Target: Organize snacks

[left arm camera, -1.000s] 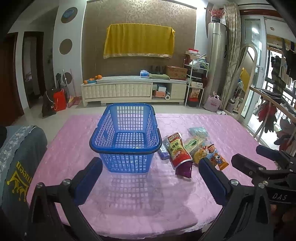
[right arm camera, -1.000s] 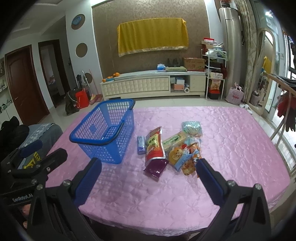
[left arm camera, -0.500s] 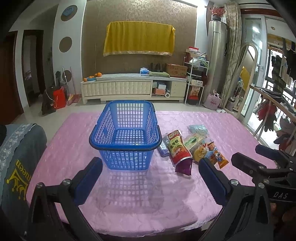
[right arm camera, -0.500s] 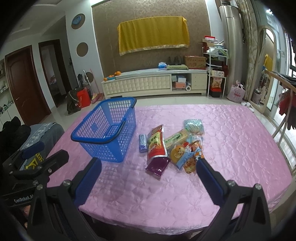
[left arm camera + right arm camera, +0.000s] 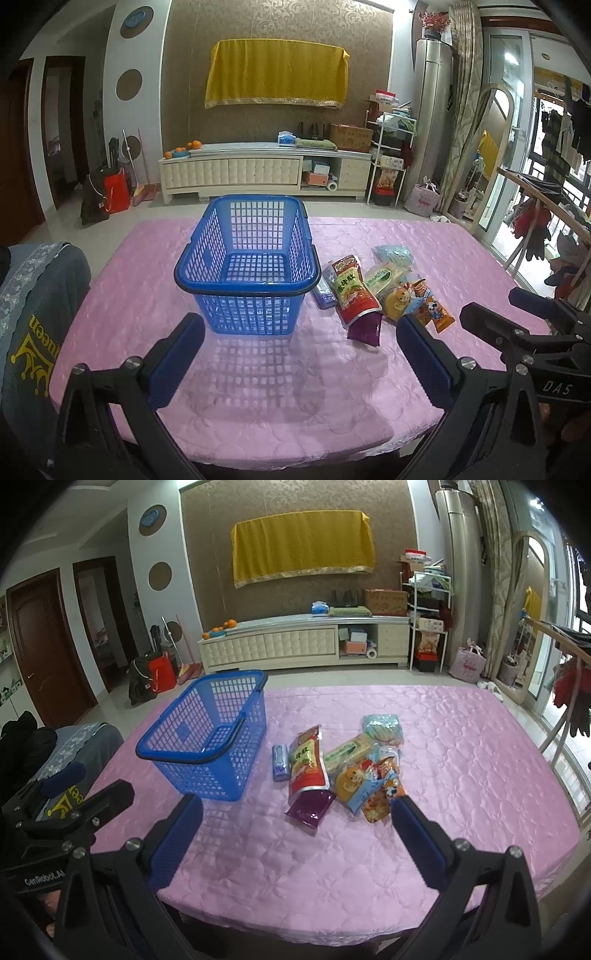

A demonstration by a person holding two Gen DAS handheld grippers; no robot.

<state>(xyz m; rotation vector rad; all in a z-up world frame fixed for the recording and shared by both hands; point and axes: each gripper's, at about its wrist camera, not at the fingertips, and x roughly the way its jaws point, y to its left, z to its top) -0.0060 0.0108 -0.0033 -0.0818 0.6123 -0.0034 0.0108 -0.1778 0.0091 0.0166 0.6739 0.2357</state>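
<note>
An empty blue plastic basket [image 5: 246,266] [image 5: 207,738] stands on the pink quilted table [image 5: 258,387] [image 5: 461,738]. Right of it lies a pile of snack packets: a red pouch [image 5: 351,288] [image 5: 306,762], a purple packet [image 5: 364,326] [image 5: 309,806], a small blue pack [image 5: 323,293] [image 5: 279,762], a green packet [image 5: 382,277] [image 5: 345,755], a yellow packet [image 5: 351,781], an orange one [image 5: 432,312] and a pale blue bag [image 5: 382,727]. My left gripper [image 5: 299,354] hovers open, short of the basket, holding nothing. My right gripper [image 5: 295,830] is open before the pile, also holding nothing.
A chair with a grey garment [image 5: 33,317] stands at the table's left edge. Beyond the table are a white TV cabinet [image 5: 258,170], a metal shelf [image 5: 388,155] and a drying rack [image 5: 546,206] at the right. The other gripper shows at each view's side.
Both grippers have pulled back and risen a little, so the basket and snacks sit slightly farther away. Nothing on the table has moved.
</note>
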